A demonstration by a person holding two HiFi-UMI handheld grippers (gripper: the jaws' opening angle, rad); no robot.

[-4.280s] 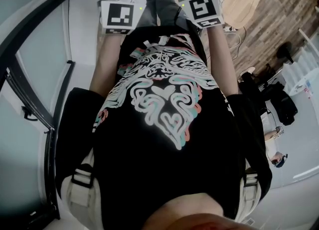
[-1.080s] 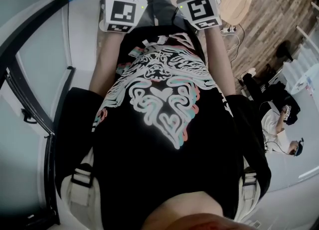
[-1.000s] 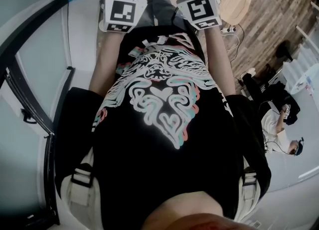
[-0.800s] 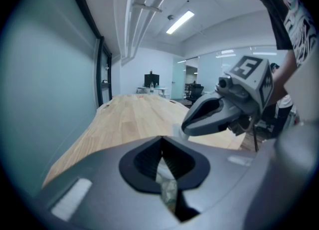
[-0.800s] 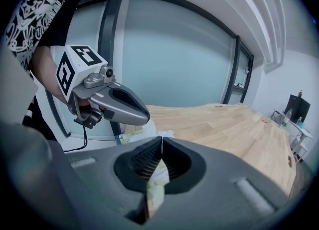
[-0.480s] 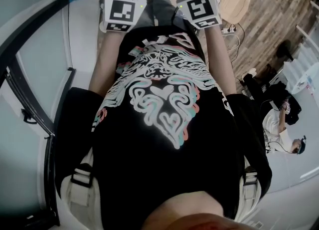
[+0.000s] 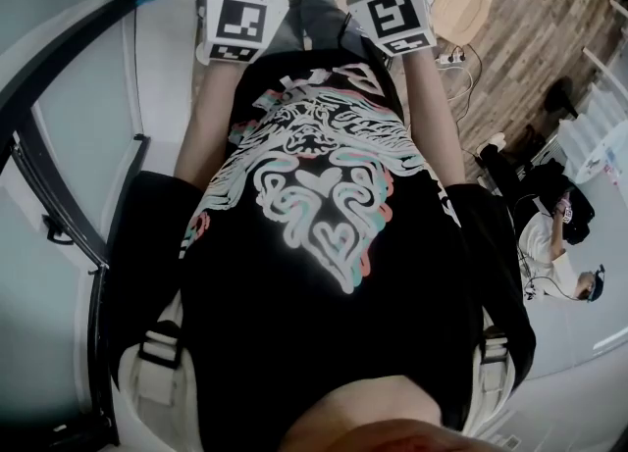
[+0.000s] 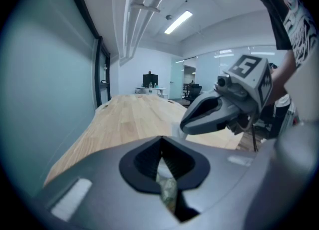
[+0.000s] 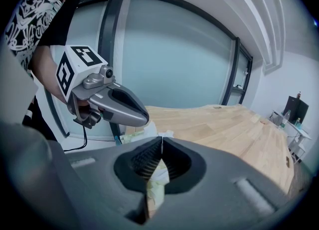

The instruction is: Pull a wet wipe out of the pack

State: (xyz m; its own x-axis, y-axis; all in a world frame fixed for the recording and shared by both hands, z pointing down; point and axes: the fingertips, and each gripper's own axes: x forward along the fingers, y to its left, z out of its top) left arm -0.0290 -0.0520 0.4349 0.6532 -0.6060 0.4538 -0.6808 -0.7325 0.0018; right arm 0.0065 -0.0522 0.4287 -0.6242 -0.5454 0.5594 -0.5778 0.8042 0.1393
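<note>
My left gripper (image 8: pixel 160 138) is shut, its jaw tips meeting with nothing between them. My right gripper (image 9: pixel 160 138) is shut too, and likewise holds nothing. They hang side by side over the near end of a long wooden table (image 8: pixel 127 119), each showing in the other's view: the right gripper (image 8: pixel 185 124) and the left gripper (image 9: pixel 145 120). The wet wipe pack (image 9: pixel 134 132), white and pale green, lies on the table just beyond both tips. Part of the pack (image 8: pixel 169 190) shows through the gap below the left jaws. In the head view only the marker cubes (image 7: pixel 235 28) show; tips and pack are hidden.
The table (image 9: pixel 234 124) runs far ahead beside a glass wall with dark frames (image 9: pixel 112 39). A cable (image 9: pixel 84 141) hangs from the left gripper. A seated person (image 7: pixel 554 244) is far off to the right on the floor level. My own torso fills most of the head view.
Both grippers keep still. Only the person far off at the right has shifted a little.
</note>
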